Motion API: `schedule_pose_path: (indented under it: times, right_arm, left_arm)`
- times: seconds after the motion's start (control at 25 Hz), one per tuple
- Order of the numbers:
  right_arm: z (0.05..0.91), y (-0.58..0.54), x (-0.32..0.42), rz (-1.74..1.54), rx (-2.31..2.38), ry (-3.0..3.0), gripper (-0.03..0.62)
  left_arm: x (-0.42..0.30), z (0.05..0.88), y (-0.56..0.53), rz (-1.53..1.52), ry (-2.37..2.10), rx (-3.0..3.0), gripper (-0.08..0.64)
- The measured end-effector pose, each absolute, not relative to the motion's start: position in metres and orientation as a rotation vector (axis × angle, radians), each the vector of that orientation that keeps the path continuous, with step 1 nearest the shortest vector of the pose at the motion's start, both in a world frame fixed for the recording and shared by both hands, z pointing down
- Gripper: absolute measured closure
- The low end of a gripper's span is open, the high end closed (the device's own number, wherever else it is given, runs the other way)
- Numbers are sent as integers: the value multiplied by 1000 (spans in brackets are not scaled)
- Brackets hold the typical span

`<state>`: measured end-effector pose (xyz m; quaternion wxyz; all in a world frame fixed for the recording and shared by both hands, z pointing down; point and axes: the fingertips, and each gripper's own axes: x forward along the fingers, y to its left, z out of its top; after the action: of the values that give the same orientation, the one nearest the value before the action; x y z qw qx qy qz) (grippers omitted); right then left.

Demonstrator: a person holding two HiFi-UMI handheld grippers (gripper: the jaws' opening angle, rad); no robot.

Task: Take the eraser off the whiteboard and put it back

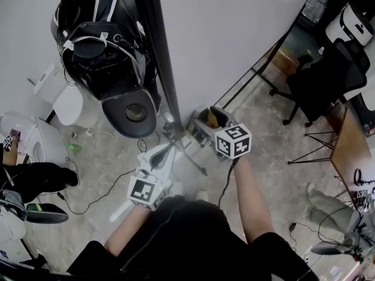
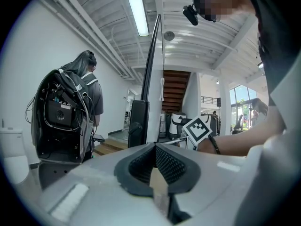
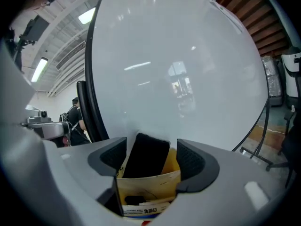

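Note:
The eraser [image 3: 148, 163], a yellow body with black felt on its far side, lies between the jaws of my right gripper [image 3: 151, 149], felt towards the whiteboard [image 3: 178, 55]. The jaws stand wide, with gaps showing beside the felt, so the gripper is open. In the head view the right gripper [image 1: 209, 117] points at the whiteboard [image 1: 234, 28] near its lower edge, and the yellow eraser [image 1: 215, 120] shows at its tip. My left gripper [image 1: 166, 152] hangs lower left, near the board's black edge [image 1: 158, 51]. Its pads [image 2: 162, 161] meet at the tip with nothing between them.
A person with a black backpack rig [image 1: 111, 57] stands left of the board, also visible in the left gripper view [image 2: 70, 112]. A black office chair [image 1: 328, 75] and a wooden table [image 1: 351, 145] are at the right. Cables [image 1: 99, 198] trail across the floor.

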<state>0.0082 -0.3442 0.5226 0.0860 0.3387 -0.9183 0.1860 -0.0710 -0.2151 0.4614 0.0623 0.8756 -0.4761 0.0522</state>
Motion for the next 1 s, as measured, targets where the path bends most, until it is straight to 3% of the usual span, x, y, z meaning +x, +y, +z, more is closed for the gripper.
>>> schedule_pose_path:
  times: [0.84,1.0]
  right_arm:
    - [542,-340,-7,629,752,-2570,253]
    - [540,-340,-6,640,764,-2549,293]
  left_arm:
    - [-83,464,-210,92,-1487,2572,555]
    - [-88,467,-206,134,-1489,2621,555]
